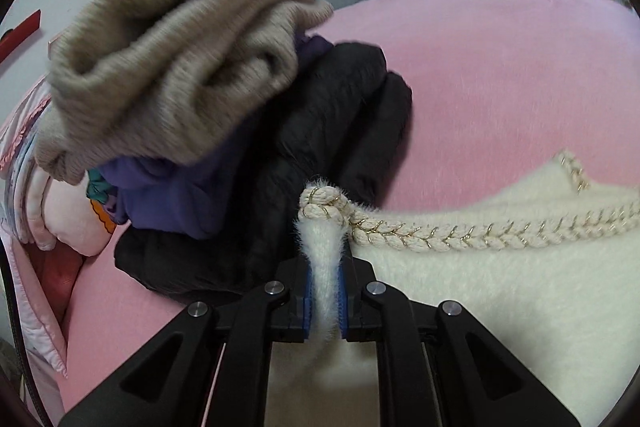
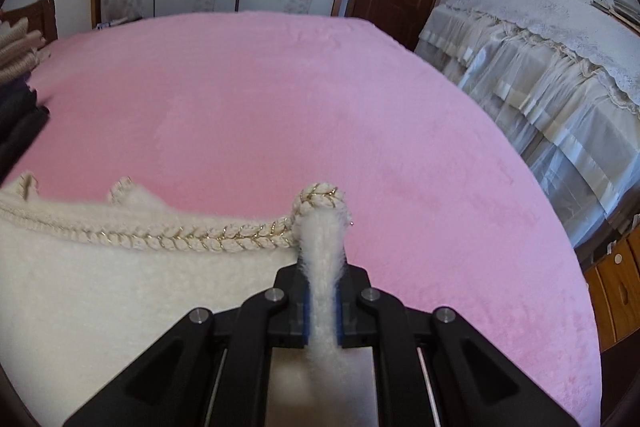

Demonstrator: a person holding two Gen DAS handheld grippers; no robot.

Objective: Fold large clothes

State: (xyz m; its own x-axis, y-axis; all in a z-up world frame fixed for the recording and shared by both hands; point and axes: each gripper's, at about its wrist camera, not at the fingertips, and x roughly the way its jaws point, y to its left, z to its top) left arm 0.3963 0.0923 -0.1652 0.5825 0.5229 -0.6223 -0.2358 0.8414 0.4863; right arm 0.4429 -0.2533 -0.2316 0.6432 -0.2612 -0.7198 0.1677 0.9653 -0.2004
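Cream fuzzy garment [image 1: 500, 287] lies spread over the pink bed [image 1: 500, 87], stretched between my two grips. My left hand-held gripper [image 1: 325, 301] is clamped tight on one braided-trim corner, my right hand-held gripper [image 2: 322, 307] likewise on the other. Each pinch holds only a narrow tuft, so a hard pull could slide the plush fibres out. On my left, the clothes pile [image 1: 240, 107] sits just beside that corner; swinging the fold that way could snag or topple it.
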